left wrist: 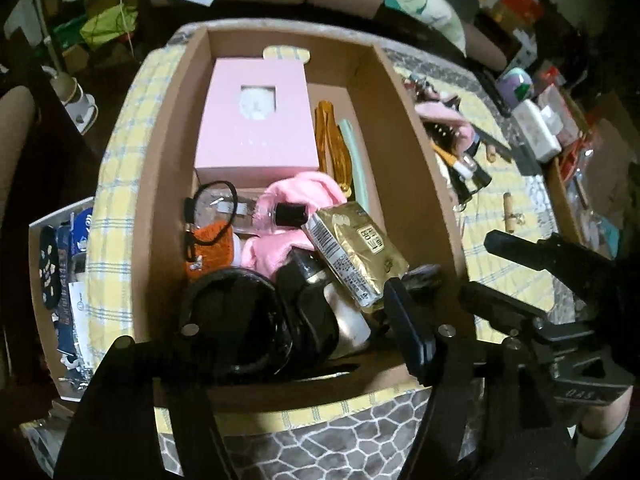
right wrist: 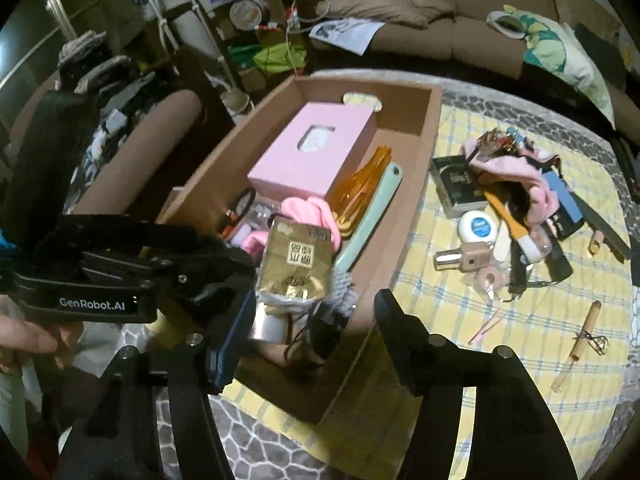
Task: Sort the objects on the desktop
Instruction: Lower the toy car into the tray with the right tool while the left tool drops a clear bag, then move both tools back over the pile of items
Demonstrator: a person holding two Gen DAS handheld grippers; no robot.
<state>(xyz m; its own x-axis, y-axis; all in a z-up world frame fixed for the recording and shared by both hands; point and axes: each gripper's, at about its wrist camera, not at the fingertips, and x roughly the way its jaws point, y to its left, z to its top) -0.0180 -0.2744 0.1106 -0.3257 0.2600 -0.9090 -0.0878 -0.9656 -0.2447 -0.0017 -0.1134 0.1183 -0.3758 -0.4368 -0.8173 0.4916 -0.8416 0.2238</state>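
An open cardboard box [left wrist: 420, 168] [right wrist: 424, 168] sits on a yellow checked cloth. It holds a pink carton [left wrist: 256, 128] [right wrist: 308, 152], orange clips [left wrist: 332, 148], a mint brush [right wrist: 368, 216], pink cloth [left wrist: 296, 194], a black jar [left wrist: 236, 320] and a gold foil packet [left wrist: 356, 252] [right wrist: 296, 264] on top. My left gripper [left wrist: 296, 316] hangs open over the box's near end, its right finger beside the packet's lower corner. My right gripper [right wrist: 310, 312] is open too, and the packet's lower end lies loose between its fingers.
On the cloth right of the box lies a heap: a pink pouch [right wrist: 520, 176], a dark booklet [right wrist: 456, 188], a round white floss case [right wrist: 478, 226], a small bottle [right wrist: 464, 260], bamboo sticks [right wrist: 580, 344]. A sofa [right wrist: 440, 40] runs along the back. A hand [right wrist: 24, 336] holds the left gripper.
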